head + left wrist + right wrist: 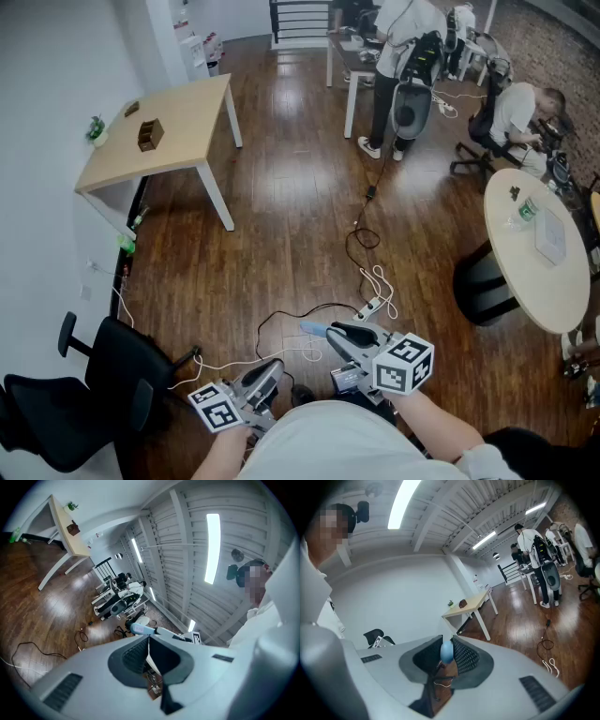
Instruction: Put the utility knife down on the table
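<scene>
The right gripper (339,336) pinches the pale blue utility knife (446,652) between its pads, the knife's end poking out past the fingertips. The left gripper (148,640) sits at its 8 o'clock with jaws pressed together on nothing. The knife is well apart from any table, so the step in hand looks like the carry. The wooden table (183,117) lies at 11 o'clock across open floor, and the right gripper view looks toward it, so it seems the likelier goal, though the round white table (525,277) stands at 2 o'clock. To do this well, I'd keep the pinch firm, lower the knife flat onto bare wood away from the dark box (149,134) and the near edge, then spread the jaws. Mind the cables (366,239) at 12 o'clock and the black chair (103,375) at 9 o'clock. The floor between them is open.
</scene>
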`<state>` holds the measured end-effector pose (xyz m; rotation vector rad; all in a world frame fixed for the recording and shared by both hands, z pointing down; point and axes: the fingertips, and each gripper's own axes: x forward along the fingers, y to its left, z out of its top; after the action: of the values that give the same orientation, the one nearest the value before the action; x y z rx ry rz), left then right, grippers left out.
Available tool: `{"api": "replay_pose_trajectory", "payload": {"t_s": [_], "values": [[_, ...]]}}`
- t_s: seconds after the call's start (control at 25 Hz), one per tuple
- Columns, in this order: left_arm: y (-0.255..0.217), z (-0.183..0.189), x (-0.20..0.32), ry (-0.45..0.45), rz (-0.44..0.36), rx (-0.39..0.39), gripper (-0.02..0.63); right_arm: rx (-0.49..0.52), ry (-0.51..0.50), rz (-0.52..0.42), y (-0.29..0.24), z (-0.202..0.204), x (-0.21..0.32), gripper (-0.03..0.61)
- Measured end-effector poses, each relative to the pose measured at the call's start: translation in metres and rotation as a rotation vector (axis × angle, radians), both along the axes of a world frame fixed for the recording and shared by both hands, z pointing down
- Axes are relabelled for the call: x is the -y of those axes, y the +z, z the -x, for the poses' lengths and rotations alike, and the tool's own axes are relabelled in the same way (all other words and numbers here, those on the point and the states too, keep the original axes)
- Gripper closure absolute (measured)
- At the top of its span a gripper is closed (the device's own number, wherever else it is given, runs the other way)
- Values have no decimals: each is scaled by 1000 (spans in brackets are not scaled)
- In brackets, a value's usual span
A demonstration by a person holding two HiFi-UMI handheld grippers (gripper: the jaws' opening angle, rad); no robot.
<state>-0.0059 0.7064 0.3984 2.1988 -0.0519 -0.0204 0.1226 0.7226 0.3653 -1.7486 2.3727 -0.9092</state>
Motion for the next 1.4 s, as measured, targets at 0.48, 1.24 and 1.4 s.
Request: {"api": "replay_pose_trajectory", "payload": {"t_s": [0.48,1.24,1.4], "values": [[10,13,3,-23,40,3,611,-2,-3,44,7,4,3,509],[5,-50,86,-268,61,63,611,42,-168,80,16,-86,94,509],[0,-80,107,-322,60,69,611,45,-219,98,22,-116,122,509]]}}
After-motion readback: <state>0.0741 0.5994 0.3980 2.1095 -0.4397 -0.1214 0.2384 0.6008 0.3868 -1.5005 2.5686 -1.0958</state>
